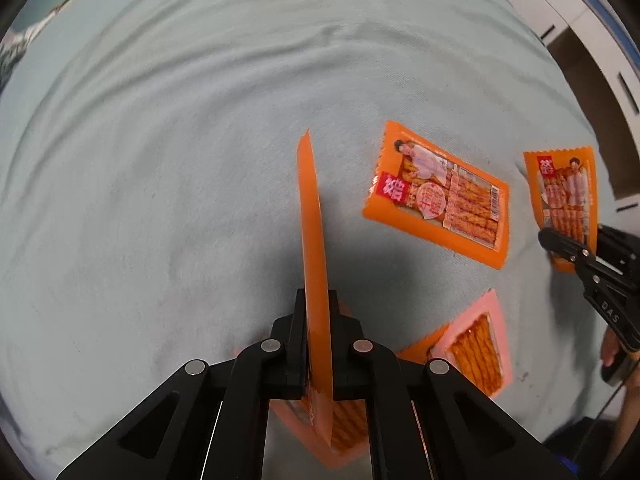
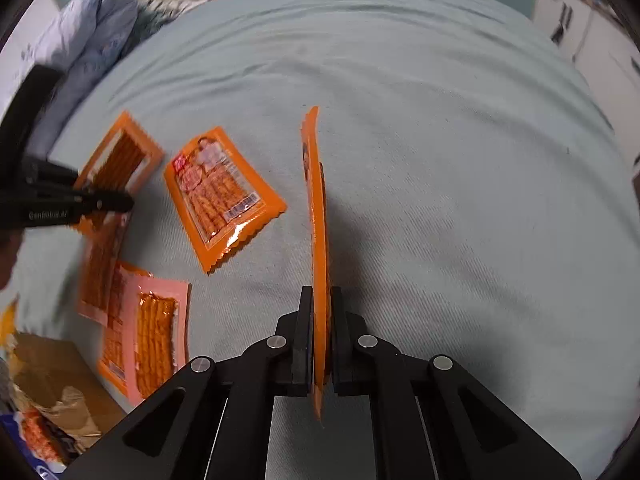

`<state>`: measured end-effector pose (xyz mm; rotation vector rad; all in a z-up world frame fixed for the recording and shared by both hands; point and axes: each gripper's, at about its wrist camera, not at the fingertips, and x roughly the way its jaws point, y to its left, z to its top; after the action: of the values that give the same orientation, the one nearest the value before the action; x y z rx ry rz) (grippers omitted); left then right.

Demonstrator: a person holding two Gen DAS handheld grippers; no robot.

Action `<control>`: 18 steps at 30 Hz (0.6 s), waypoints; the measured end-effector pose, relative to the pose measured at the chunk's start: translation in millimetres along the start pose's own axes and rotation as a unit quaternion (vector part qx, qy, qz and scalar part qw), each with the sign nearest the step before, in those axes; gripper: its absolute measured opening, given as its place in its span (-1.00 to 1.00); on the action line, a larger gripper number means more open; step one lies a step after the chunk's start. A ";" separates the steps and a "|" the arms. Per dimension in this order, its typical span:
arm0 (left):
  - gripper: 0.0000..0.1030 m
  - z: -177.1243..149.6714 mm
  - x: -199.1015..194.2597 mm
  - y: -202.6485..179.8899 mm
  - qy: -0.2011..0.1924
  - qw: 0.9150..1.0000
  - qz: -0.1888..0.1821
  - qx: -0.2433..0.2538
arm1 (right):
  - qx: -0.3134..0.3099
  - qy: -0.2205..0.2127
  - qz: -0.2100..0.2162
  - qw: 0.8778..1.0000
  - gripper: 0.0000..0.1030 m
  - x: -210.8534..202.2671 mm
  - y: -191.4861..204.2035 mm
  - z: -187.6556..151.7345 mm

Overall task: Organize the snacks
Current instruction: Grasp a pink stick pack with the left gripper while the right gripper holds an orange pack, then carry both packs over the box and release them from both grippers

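My left gripper (image 1: 318, 300) points down at the pale bedsheet (image 1: 180, 160) and is shut on an orange snack packet (image 1: 314, 232), seen edge-on. My right gripper (image 2: 320, 296) is likewise shut on its own orange packet (image 2: 318, 220), also edge-on. Each gripper shows in the other's view: the right gripper (image 1: 576, 252) with its packet (image 1: 564, 188) at the far right, the left gripper (image 2: 120, 202) with its packet (image 2: 120, 152) at the left. One orange packet (image 1: 438, 192) (image 2: 220, 196) lies flat between them. A pink packet (image 1: 476, 344) (image 2: 144, 340) lies nearby, and another (image 1: 344, 420) (image 2: 100, 264) lies under my left gripper.
A brown cardboard box (image 2: 52, 380) sits at the bed's near left corner, with a printed blue bag (image 2: 36, 444) beside it. A bunched grey-blue blanket (image 2: 92, 28) lies at the far left. White cabinets (image 1: 580, 12) stand past the bed. A hand (image 1: 612, 344) holds the right gripper.
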<state>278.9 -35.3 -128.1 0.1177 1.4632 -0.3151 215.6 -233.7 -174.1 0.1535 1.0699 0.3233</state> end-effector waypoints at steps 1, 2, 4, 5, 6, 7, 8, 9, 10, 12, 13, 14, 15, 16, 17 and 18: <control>-0.90 -0.3 -2.3 2.5 0.000 1.000 -0.003 -0.005 | 0.004 -0.002 0.002 1.000 -0.92 -3.3 -4.3 0.8; -0.90 -0.9 -5.8 4.0 -0.003 1.000 -0.003 -0.007 | 0.011 -0.007 0.005 1.000 -0.92 -3.6 -3.5 0.2; -0.90 -2.2 -15.9 5.8 -0.013 1.000 -0.005 -0.011 | 0.037 -0.022 0.037 0.998 -0.92 -16.1 -17.2 -0.2; -0.90 -9.9 -20.3 9.3 -0.016 1.000 -0.007 -0.012 | 0.056 -0.034 0.059 0.996 -0.92 -25.0 -26.3 1.7; -0.90 -11.6 -26.2 9.5 -0.023 1.000 -0.010 -0.016 | 0.075 -0.046 0.084 0.993 -0.92 -34.3 -32.5 -0.3; -0.90 -12.0 -35.8 10.2 -0.033 0.999 -0.015 -0.019 | 0.088 -0.055 0.102 0.989 -0.92 -42.3 -38.3 0.7; -0.90 -12.7 -43.3 9.4 -0.043 0.999 -0.019 -0.022 | 0.102 -0.066 0.119 0.985 -0.92 -47.2 -40.3 -1.0; -0.90 -18.5 -51.2 10.5 -0.052 0.998 -0.023 -0.025 | 0.112 -0.076 0.134 0.982 -0.92 -53.5 -42.6 -4.6; -0.90 -21.4 -64.8 10.6 -0.066 0.997 -0.027 -0.028 | 0.119 -0.084 0.143 0.979 -0.92 -54.6 -43.5 -8.0; -0.90 -38.1 -87.8 13.6 -0.090 0.995 -0.032 -0.030 | 0.130 -0.094 0.153 0.975 -0.92 -63.0 -44.5 -15.7; -0.90 -44.9 -101.1 11.1 -0.099 0.994 -0.033 -0.031 | 0.134 -0.102 0.154 0.974 -0.92 -64.0 -39.2 -23.8; -0.90 -52.8 -113.4 10.9 -0.112 0.993 -0.035 -0.032 | 0.136 -0.110 0.159 0.972 -0.92 -70.7 -40.9 -28.2; -0.90 -57.0 -125.1 6.0 -0.126 0.991 -0.037 -0.032 | 0.135 -0.119 0.165 0.970 -0.92 -72.2 -36.6 -32.7; -0.90 -63.1 -137.5 5.8 -0.142 0.989 -0.039 -0.031 | 0.131 -0.130 0.167 0.969 -0.92 -76.1 -32.2 -37.0; -0.90 -72.9 -142.9 2.0 -0.155 0.987 -0.042 -0.025 | 0.127 -0.139 0.167 0.968 -0.92 -85.4 -28.7 -41.3; -0.90 -82.4 -150.0 -2.4 -0.167 0.985 -0.045 -0.017 | 0.123 -0.152 0.171 0.966 -0.92 -93.3 -22.3 -46.4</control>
<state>188.1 5.3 11.2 -0.0297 1.1426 -0.3643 138.0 -287.3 -124.5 0.5972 0.7715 0.4603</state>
